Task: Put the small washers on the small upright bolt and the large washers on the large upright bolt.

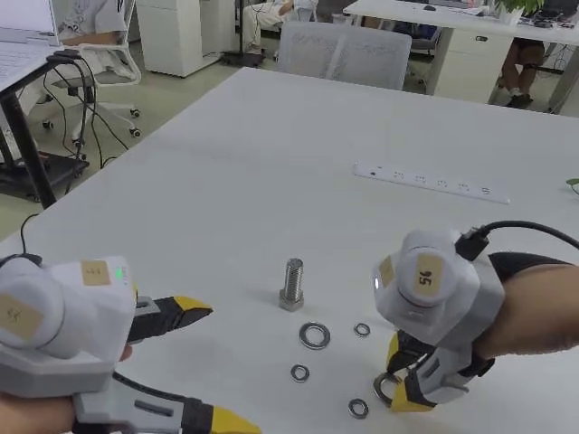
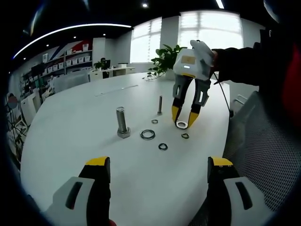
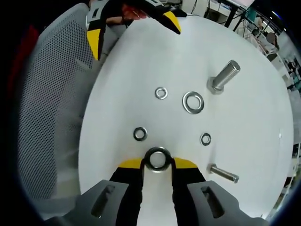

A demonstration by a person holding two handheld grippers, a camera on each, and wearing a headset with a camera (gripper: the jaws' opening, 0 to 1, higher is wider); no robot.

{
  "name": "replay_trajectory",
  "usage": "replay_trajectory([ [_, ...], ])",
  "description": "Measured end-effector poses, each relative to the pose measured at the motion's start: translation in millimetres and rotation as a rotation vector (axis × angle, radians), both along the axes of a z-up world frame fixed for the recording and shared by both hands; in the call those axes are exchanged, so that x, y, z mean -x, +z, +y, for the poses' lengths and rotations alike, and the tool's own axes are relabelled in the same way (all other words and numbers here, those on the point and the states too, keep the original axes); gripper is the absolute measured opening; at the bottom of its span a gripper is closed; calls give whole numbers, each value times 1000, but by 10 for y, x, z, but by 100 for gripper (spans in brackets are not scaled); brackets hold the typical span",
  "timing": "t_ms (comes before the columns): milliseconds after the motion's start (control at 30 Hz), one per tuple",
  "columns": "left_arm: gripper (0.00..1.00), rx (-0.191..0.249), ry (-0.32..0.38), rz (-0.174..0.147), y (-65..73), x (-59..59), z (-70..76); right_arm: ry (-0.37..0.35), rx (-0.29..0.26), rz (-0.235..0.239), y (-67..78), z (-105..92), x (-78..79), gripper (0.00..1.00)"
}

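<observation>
Tabletop [image 1: 271,163] beneath; large washer [image 3: 157,159] pinched between right jaws.

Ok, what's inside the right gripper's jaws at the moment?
A large washer, pinched between the yellow tips of the right gripper, over the table. The tips cover its side edges, and whether it touches the table cannot be told.

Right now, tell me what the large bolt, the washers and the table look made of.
Large bolt: likely steel, bright silver, threaded shank with glints. Large washer and small washers: probably plated steel, shiny grey rings. Table: matte white top, perhaps laminate; cannot tell for sure.
</observation>
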State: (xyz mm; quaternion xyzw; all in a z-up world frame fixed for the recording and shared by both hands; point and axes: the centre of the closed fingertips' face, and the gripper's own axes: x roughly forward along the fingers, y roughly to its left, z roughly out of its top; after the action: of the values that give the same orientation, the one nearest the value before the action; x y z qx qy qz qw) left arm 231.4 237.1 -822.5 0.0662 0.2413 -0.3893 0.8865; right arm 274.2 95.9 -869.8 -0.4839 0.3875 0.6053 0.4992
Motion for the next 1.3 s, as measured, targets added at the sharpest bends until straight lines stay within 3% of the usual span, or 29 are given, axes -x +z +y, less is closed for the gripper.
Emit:
replay_trajectory([
  [433, 86, 25, 23, -8, 29, -48, 27, -23, -49, 8, 185, 64, -18, 24],
  [933, 86, 35, 80, -46, 86, -129, 118, 5, -104, -46, 483, 254, -93, 24],
  [1300, 86, 46, 120, -81, 154, -181, 176, 30, -136, -93, 692, 440, -233, 24],
])
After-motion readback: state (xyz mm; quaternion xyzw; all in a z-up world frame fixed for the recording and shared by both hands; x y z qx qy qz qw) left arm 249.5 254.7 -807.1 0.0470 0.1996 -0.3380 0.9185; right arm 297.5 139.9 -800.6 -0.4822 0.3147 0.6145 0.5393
